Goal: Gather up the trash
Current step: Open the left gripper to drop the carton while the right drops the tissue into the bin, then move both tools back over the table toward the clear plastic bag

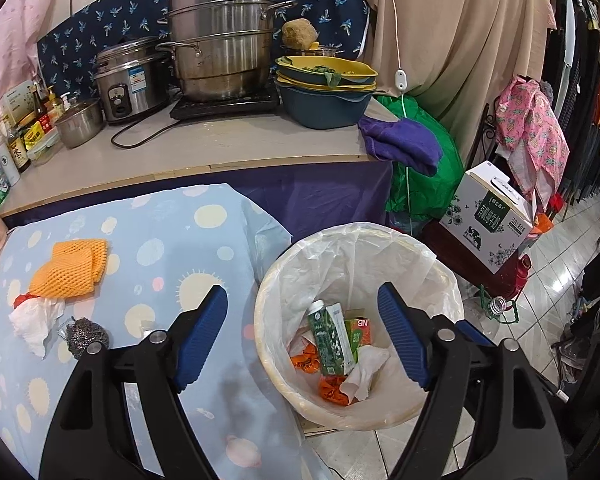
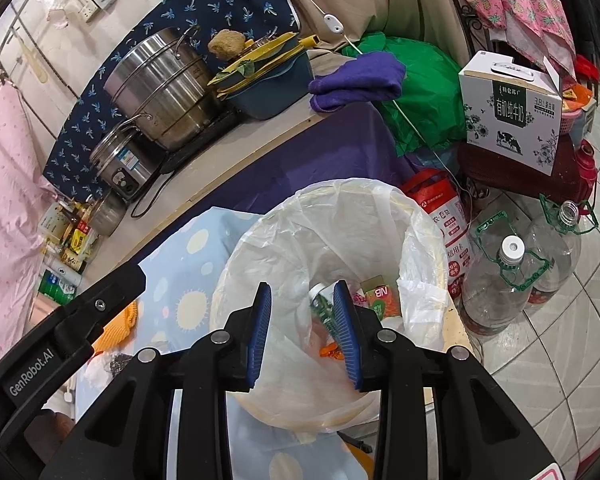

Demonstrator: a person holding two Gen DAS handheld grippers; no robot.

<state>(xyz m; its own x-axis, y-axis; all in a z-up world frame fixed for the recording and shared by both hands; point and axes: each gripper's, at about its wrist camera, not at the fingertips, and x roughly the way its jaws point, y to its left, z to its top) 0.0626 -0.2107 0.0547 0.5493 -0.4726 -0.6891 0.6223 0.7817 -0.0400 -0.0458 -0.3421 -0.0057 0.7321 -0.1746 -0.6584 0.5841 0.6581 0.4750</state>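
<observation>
Two grippers hang above a round bin point(image 1: 440, 412) at lower centre of both views; its cream rim is draped in a thin, translucent, crinkled liner. The left gripper point(image 1: 302, 336) has its ribbed blue pads spread wide and holds nothing. The right gripper point(image 2: 302, 330) is narrower, with a clear gap between its pads, and also holds nothing. In the right wrist view its pads hide part of the bin's contents. In the left wrist view the contents show better: one tall green carton point(image 1: 330, 338), one small orange-and-green box point(image 1: 356, 330), one crumpled white tissue point(image 1: 364, 372) and at least two orange wrappers point(image 1: 332, 388), partly buried. At left of that view, on the desk's pale blue dotted cloth point(image 1: 172, 248), lie two orange foam nets point(image 1: 70, 266), one crumpled white paper point(image 1: 34, 322), one steel scourer point(image 1: 84, 336) partly behind the gripper, and a red scrap too covered to identify.
</observation>
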